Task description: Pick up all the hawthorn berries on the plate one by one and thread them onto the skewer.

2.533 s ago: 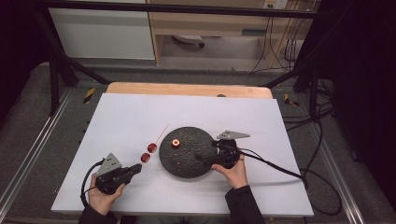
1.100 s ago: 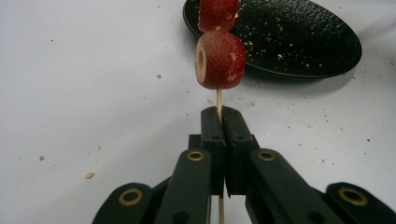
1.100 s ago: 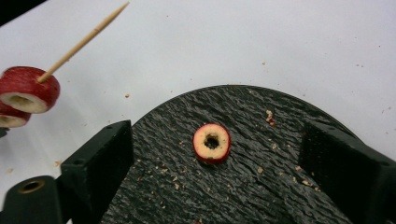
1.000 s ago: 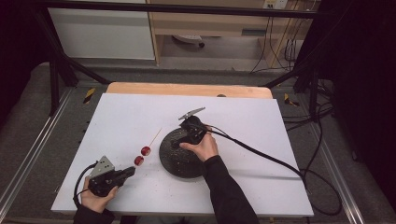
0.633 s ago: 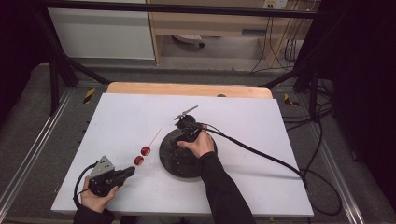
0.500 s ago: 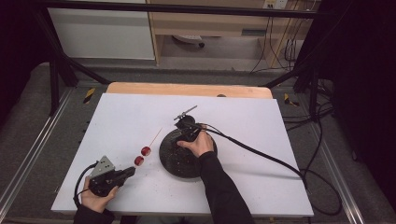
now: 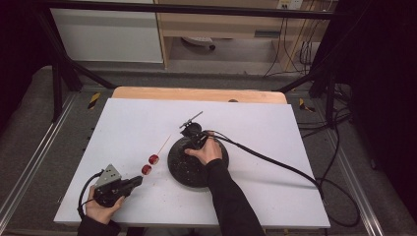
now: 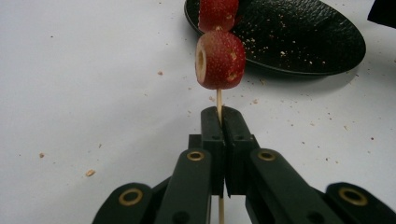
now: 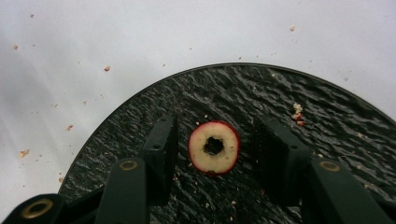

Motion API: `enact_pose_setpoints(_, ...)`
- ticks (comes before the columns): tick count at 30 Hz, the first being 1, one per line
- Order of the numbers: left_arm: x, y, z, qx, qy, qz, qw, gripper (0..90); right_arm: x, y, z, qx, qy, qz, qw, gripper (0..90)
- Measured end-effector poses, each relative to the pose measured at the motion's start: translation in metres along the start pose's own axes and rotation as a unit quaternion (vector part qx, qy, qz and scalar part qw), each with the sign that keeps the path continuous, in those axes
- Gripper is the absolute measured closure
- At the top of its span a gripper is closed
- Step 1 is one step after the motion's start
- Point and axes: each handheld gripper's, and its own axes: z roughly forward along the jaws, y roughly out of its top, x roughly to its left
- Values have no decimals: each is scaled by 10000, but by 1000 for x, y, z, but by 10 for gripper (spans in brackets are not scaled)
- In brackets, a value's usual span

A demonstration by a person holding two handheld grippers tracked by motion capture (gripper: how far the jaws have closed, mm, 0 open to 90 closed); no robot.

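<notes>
My left gripper (image 7: pixel 139 181) (image 8: pixel 222 116) is shut on the near end of a thin wooden skewer (image 8: pixel 218 100) (image 7: pixel 162 145). Two red fruit pieces (image 7: pixel 154 159) (image 8: pixel 219 59) are threaded on the skewer, which lies left of the black plate (image 7: pixel 184 169). My right gripper (image 7: pixel 195 142) (image 9: pixel 215 122) points down at the plate's far left part. Its jaws have just been closing around a cored red fruit slice (image 9: pixel 214 147) lying flat on the plate (image 9: pixel 280 88). A gap still shows on both sides of the slice.
The white table top (image 7: pixel 275 142) carries scattered crumbs. The right gripper's black cable (image 7: pixel 275 162) runs across the table to its right edge. A wooden strip (image 7: pixel 196 93) borders the far edge.
The right hand left the plate's right side, went over its far left part and sank a little. Its jaws narrowed around the slice. The left hand stayed put with the skewer.
</notes>
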Motion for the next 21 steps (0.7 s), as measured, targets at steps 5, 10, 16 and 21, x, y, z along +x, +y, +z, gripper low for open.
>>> enact_pose_setpoints(5, 0, 0, 0, 5, 1, 5, 10000, 884, -1, 0, 3, 129, 29, 92, 9999, 573)
enact_pose_setpoints(10, 0, 0, 0, 7, 2, 8, 10000, 884, -1, 0, 4, 181, 33, 173, 9997, 611)
enact_pose_setpoints(16, 0, 0, 0, 7, 7, 10, 10000, 884, -2, 0, 4, 235, 61, 225, 9995, 615)
enact_pose_setpoints(21, 0, 0, 0, 0, 10, 13, 10000, 884, -1, 1, -2, 154, 104, 304, 9994, 618)
